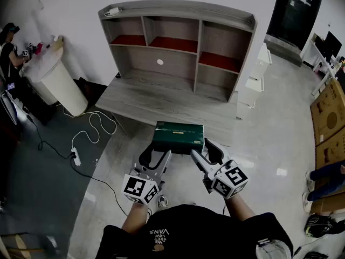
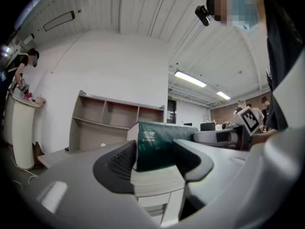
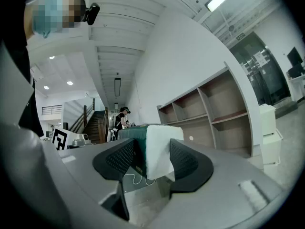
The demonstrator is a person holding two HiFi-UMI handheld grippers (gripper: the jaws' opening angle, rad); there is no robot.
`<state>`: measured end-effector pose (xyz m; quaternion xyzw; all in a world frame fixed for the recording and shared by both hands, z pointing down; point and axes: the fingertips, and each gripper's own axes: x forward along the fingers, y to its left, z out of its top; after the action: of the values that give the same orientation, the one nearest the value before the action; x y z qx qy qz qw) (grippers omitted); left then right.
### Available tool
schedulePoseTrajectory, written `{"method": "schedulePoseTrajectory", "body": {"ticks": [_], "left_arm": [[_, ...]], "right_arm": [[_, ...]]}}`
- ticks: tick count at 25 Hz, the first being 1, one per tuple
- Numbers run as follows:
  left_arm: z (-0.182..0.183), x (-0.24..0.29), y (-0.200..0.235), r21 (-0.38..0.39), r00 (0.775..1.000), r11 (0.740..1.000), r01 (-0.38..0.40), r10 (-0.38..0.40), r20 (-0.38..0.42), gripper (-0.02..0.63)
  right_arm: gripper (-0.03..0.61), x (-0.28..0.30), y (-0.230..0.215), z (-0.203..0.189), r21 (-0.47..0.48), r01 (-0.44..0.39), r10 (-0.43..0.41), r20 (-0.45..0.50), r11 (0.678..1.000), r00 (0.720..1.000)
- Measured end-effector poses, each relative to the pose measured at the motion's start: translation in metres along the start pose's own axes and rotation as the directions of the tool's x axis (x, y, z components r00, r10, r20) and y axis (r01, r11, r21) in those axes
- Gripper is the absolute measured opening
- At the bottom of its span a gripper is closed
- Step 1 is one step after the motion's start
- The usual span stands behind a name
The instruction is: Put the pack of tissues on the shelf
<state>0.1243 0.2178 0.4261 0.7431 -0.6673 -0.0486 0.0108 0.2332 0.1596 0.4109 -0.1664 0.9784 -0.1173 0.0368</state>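
Note:
A dark green pack of tissues point(image 1: 178, 136) hangs in the air just in front of the desk surface point(image 1: 161, 101) of a grey shelf unit point(image 1: 178, 47). My left gripper point(image 1: 154, 154) grips its left end and my right gripper point(image 1: 207, 149) its right end. In the left gripper view the pack point(image 2: 159, 144) fills the gap of that gripper point(image 2: 155, 160), and both pads touch it. The pack's white end point(image 3: 159, 144) sits the same way in the right gripper point(image 3: 151, 160). The shelf compartments point(image 2: 114, 120) stand empty ahead.
A white bin point(image 1: 56, 82) stands left of the desk, with a person point(image 1: 11, 42) behind it. A cable and power strip point(image 1: 75, 155) lie on the floor at the left. A white drawer unit point(image 1: 256, 80) and cardboard boxes point(image 1: 329, 117) stand at the right.

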Motion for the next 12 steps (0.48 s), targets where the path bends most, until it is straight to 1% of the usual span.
{"method": "schedulePoseTrajectory", "body": {"ticks": [6, 12], "left_arm": [[0.0, -0.001, 0.023, 0.008, 1.0, 1.0, 0.023, -0.023, 0.002, 0.265], [0.005, -0.005, 0.069, 0.009, 0.998, 0.998, 0.068, -0.068, 0.002, 0.265]], "right_arm": [[0.232, 0.02, 0.008, -0.006, -0.011, 0.025, -0.025, 0.0, 1.0, 1.0], [0.232, 0.06, 0.026, -0.01, -0.015, 0.069, -0.068, 0.022, 0.998, 0.997]]}}
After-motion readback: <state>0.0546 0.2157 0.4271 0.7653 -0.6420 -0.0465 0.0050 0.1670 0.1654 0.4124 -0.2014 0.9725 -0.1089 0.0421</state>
